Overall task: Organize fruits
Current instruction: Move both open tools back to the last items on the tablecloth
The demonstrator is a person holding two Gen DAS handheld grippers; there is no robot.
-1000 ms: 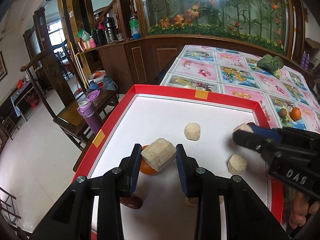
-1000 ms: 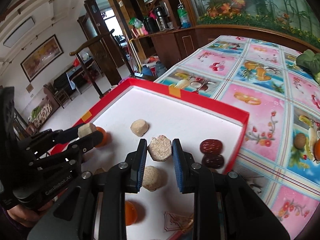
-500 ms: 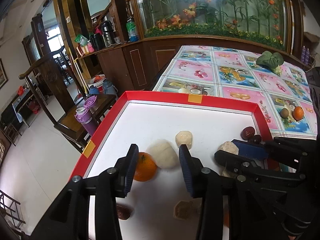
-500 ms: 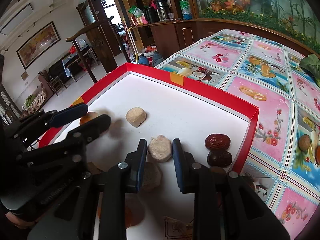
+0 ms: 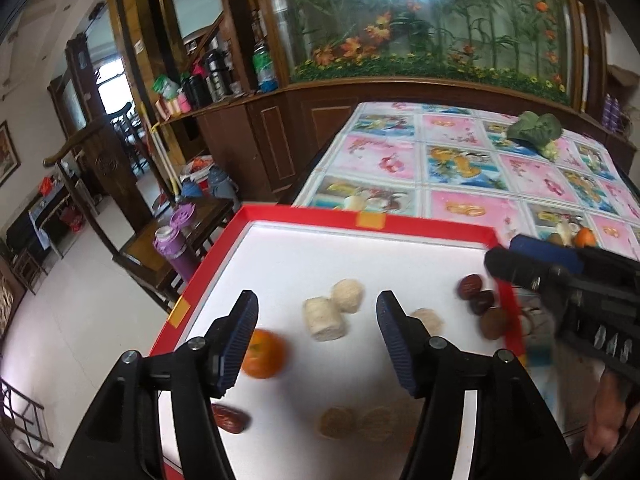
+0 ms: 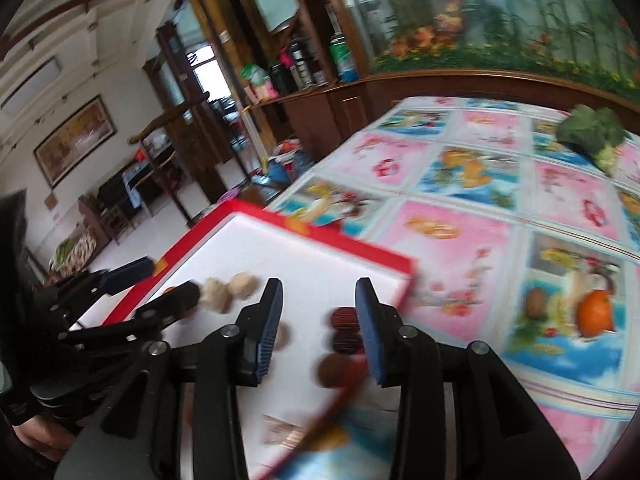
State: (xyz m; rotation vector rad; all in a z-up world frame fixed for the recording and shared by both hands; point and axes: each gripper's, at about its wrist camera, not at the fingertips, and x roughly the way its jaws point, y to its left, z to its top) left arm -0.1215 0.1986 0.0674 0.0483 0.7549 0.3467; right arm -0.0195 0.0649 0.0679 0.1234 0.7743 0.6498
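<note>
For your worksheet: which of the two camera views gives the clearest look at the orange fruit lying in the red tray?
The left wrist view. The orange lies sharp enough and mostly in sight beside the left gripper, inside the tray. In the right wrist view that gripper's fingers cover all but a blurred sliver.

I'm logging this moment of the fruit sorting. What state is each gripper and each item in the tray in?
Left gripper: open, empty.
Right gripper: open, empty.
Orange: resting on the tray floor, loose.
Two pale cakes: lying on the tray, touching each other.
Red dates: lying by the tray's right wall.
Tray: flat on the table.
</note>
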